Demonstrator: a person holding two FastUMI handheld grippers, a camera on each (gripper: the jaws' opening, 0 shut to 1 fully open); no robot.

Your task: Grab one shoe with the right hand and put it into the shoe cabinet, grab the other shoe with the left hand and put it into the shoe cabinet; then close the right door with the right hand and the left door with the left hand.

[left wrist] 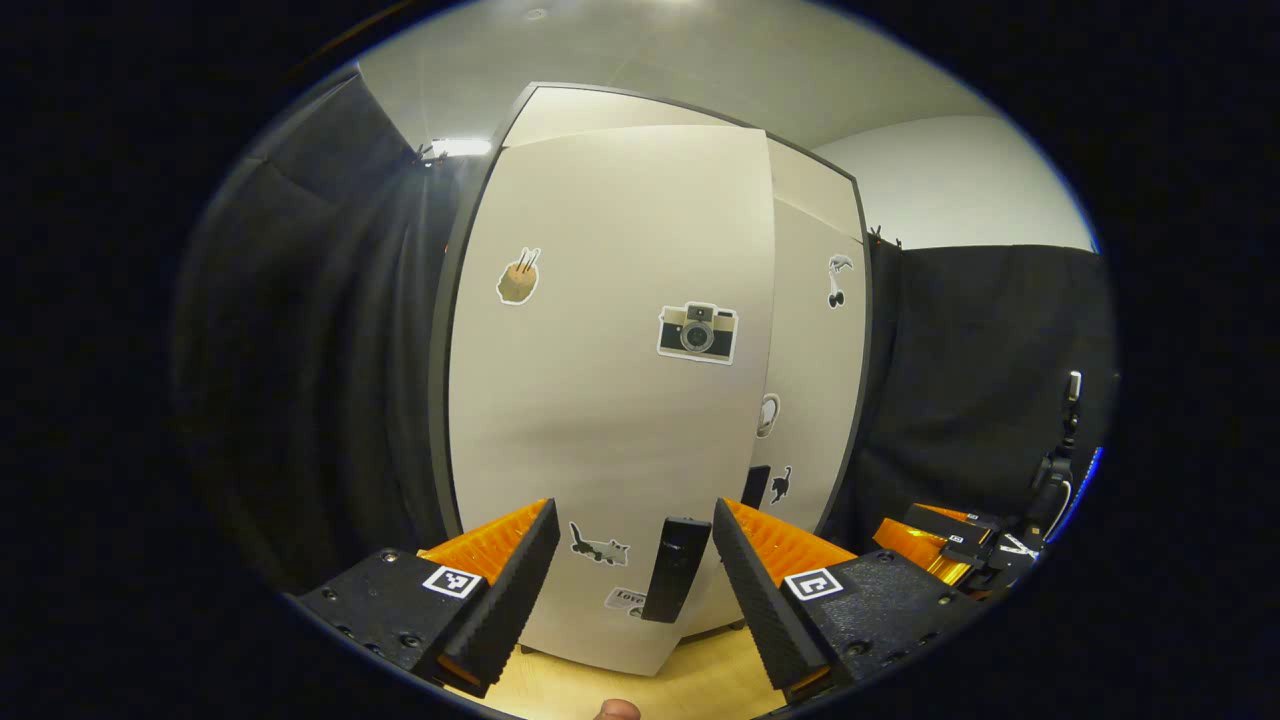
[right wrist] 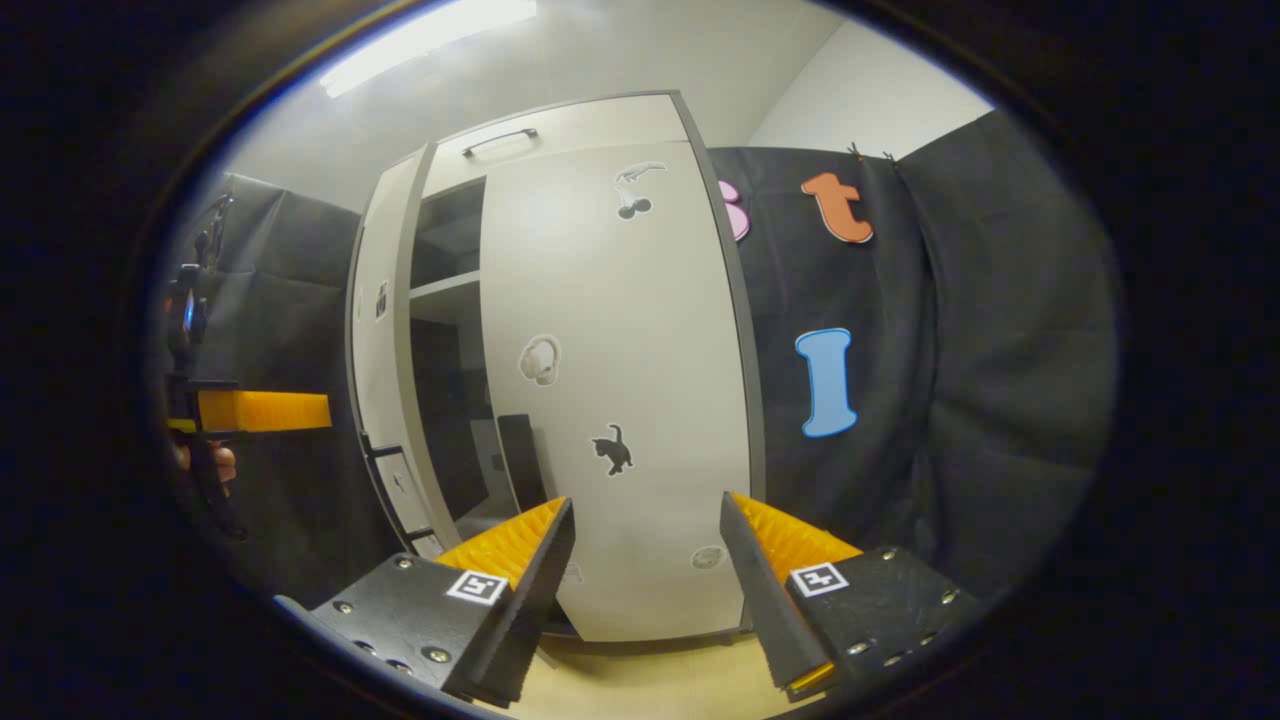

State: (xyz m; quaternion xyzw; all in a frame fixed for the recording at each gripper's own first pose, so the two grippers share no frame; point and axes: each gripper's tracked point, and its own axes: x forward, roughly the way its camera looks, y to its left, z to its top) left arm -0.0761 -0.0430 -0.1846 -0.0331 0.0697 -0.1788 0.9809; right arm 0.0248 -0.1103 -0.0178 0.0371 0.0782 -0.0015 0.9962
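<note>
The pale shoe cabinet stands close in front of both grippers. In the left gripper view its left door (left wrist: 610, 380), with a camera sticker, stands ajar and overlaps the right door (left wrist: 815, 380). My left gripper (left wrist: 635, 570) is open, its fingers either side of the door's black handle (left wrist: 675, 580) but short of it. In the right gripper view the right door (right wrist: 610, 380) lies against the cabinet front, and the left door (right wrist: 378, 330) stands out edge-on, showing a shelf (right wrist: 445, 285) in the dark interior. My right gripper (right wrist: 645, 560) is open and holds nothing.
Black cloth walls flank the cabinet on both sides. Light wooden floor (left wrist: 700, 685) runs under it. The right gripper (left wrist: 950, 545) shows low right in the left gripper view; the left gripper (right wrist: 265, 410), held by a hand, shows far left in the right gripper view.
</note>
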